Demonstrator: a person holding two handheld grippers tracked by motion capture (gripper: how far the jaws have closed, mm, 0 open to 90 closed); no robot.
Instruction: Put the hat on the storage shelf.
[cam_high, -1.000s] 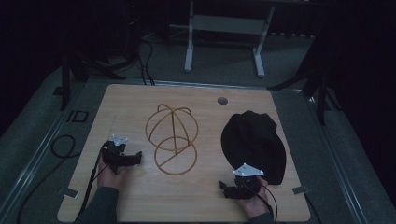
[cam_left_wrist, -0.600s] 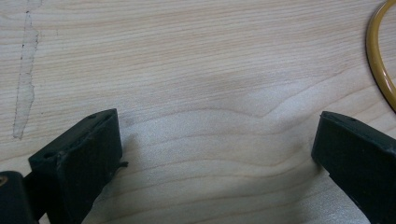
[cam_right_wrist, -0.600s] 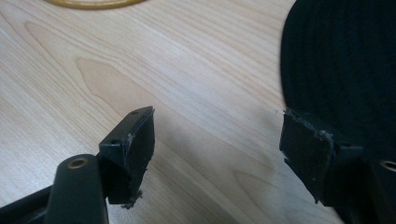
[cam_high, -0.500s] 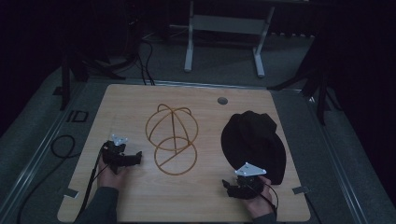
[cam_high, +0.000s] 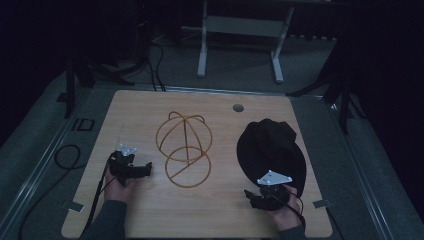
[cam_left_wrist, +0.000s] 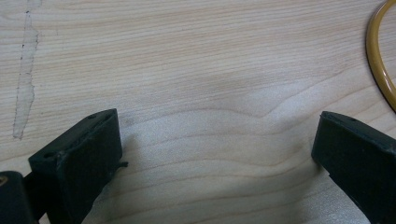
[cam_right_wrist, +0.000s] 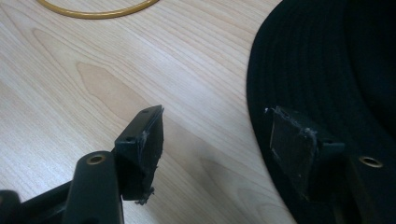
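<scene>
Right gripper (cam_right_wrist: 215, 140) has its jaws partway open and they've just been closing in, one over bare wood and the other over the brim edge of the black hat (cam_high: 270, 147), nothing pinched yet as far as I can tell. Left gripper (cam_left_wrist: 215, 154) sits with jaws wide apart on nothing, low over the bench (cam_high: 150, 107), just beside the yellow wire hat stand (cam_high: 184, 149). My worry is the jaws snapping shut beside the brim, or catching only a sliver of floppy fabric that slips out on the lift.
</scene>
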